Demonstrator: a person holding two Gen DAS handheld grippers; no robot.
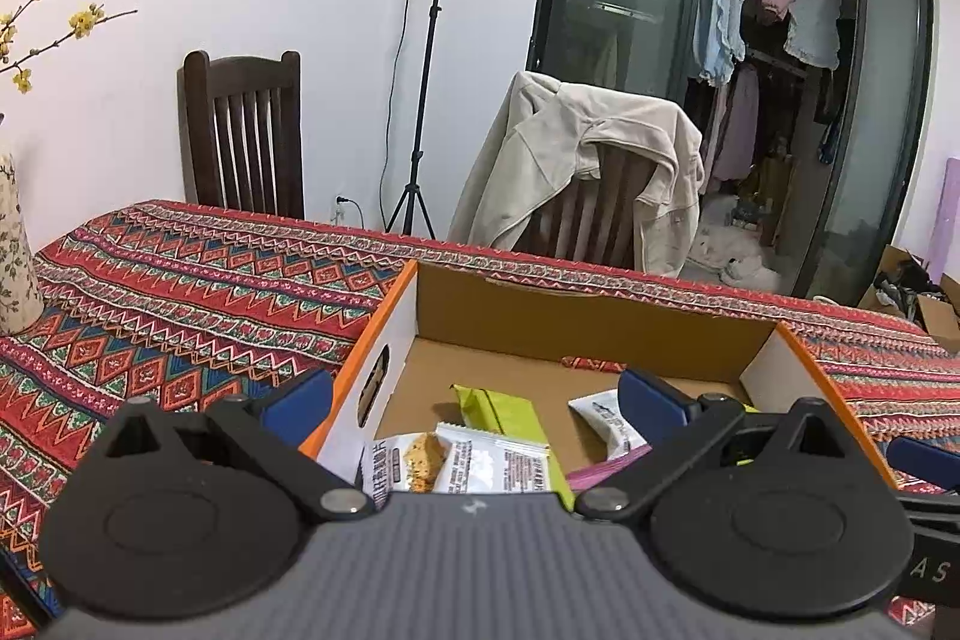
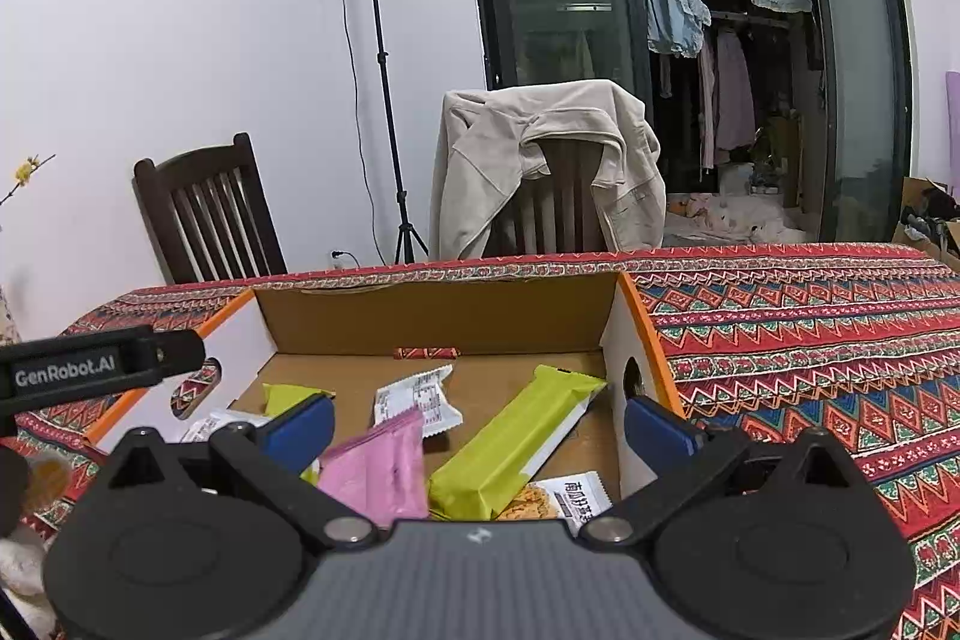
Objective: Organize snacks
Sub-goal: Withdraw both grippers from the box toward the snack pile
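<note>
snacks in crinkly foil wrappers fill a cardboard box (orange-edged); both tools gape wide, empty.

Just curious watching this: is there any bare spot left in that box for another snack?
Yes: the cardboard box floor is bare along its back wall, behind the white packet and long green bar. The near end is crowded, where the pink packet overlaps others.
</note>
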